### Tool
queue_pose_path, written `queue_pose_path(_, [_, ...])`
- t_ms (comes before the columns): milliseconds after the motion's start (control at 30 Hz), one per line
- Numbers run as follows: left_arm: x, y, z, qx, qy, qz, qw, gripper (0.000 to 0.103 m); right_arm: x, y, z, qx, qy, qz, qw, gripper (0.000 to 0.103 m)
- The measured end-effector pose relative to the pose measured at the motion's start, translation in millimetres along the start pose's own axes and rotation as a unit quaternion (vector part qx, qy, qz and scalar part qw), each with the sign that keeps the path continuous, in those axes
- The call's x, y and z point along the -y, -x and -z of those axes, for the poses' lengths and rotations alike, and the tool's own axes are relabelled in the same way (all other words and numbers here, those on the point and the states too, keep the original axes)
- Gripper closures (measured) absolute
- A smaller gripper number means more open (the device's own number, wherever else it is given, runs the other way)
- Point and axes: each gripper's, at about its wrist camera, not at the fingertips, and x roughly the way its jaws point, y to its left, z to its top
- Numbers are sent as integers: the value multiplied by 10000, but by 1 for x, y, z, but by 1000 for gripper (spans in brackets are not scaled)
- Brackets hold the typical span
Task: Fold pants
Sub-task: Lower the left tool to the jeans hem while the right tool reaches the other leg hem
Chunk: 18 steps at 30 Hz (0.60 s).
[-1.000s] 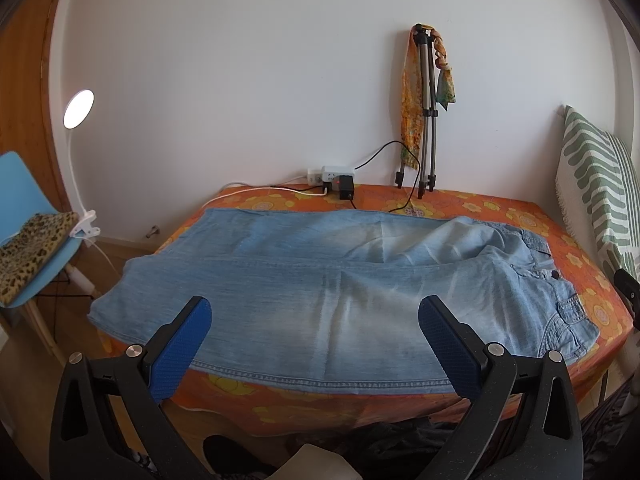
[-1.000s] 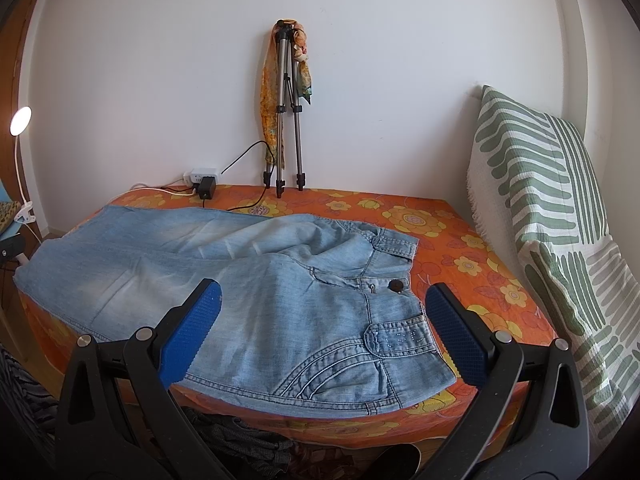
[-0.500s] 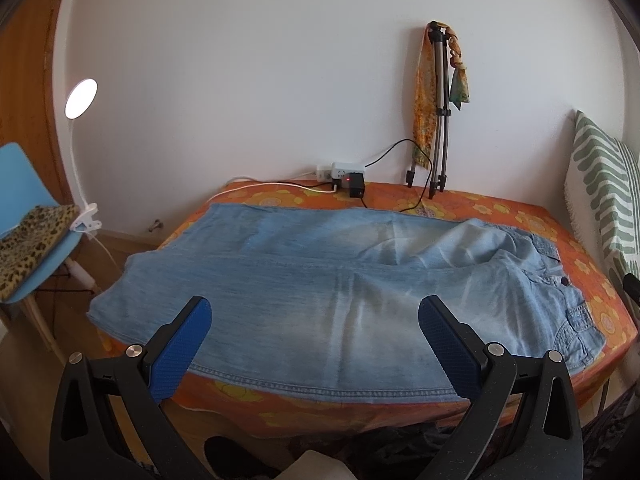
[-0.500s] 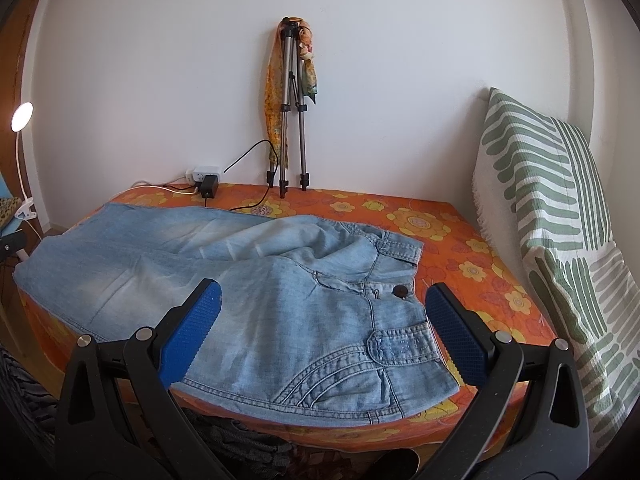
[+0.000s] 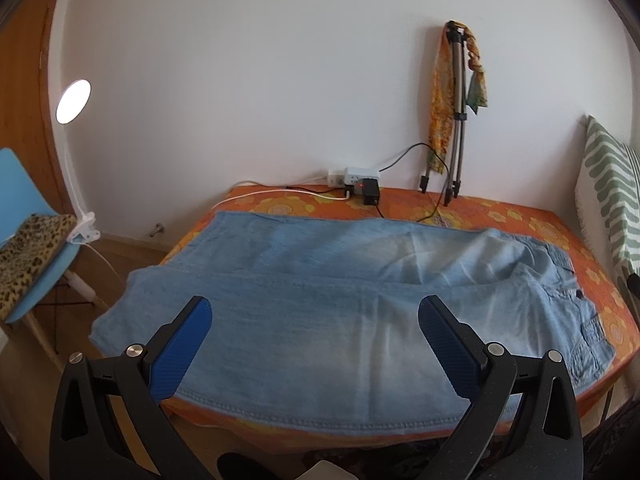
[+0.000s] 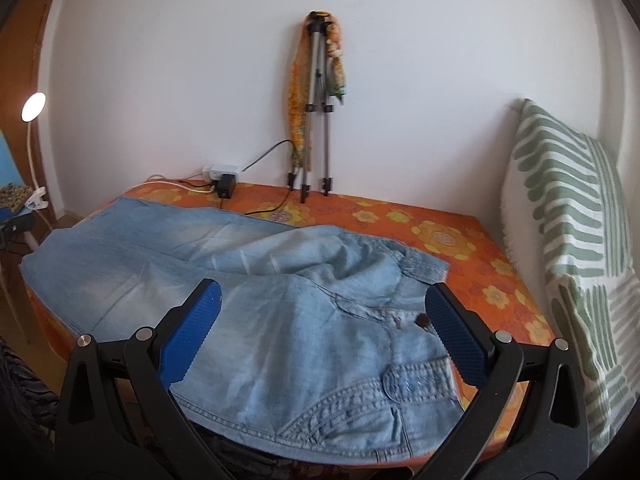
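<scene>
Here, one pair of light-blue denim pants (image 5: 328,300) lies spread flat across a bed (image 5: 500,216) covered in an orange cloth with yellow flowers. The waistband, with its single dark button (image 6: 422,321) and stitched pocket, sits at the right end; the two legs run left, their hems overhanging the bed's left edge. The denim is soft, faded and slightly wrinkled near the waist.

Both left tongs (image 5: 316,320) and right tongs (image 6: 322,304) are spread wide, holding nothing, above the near edge of the pants. Each has two ribbed blue pads (image 6: 192,332) on black plastic arms.

Against the far wall stand one metal tripod (image 6: 316,108) draped with an orange scarf and one white power strip (image 5: 354,176). One green-striped cushion (image 6: 568,216) leans at right.
</scene>
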Motion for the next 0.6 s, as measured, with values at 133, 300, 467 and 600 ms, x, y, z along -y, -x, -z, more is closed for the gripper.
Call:
queue_pose_path(133, [-12,-15,-15,-71,-49,-97,9999,10,-8,-15,-15,-38,373,-122,9992,0])
queue_pose_path(300, [-37,-41,-34,-295,193,-49,9994,19,-16,-36,-35,34,590,-412,9974,0])
queue_pose_path(467, [-61,-71,-54,-540,375,-7,9978,30,-20,-69,-52,-278,508,-864,9946,0])
queue_pose_path(600, [-81,-98,-72,-794,622,74,9949,36,-26,-93,-66,-463,715,-1069,9906,0])
